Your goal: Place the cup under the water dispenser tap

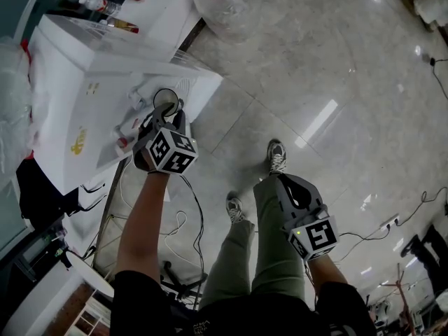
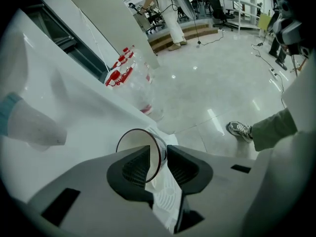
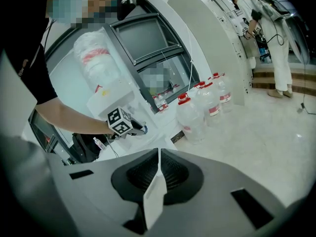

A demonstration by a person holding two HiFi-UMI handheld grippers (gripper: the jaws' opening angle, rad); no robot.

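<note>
- One step looks nearly done: the cup stands on the drip tray of the water dispenser, seemingly below a tap.
- The left gripper straddles the cup's wall, jaws apart and not pinching.
- The right gripper hangs aside, jaws together, empty.
- Next, I judge, lift the left gripper straight off without tipping the cup.

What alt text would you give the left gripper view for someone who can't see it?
The left gripper has its jaws slightly apart astride one wall of an empty cup on the white water dispenser. Beyond lie a clear water bottle and a glossy floor.
</note>
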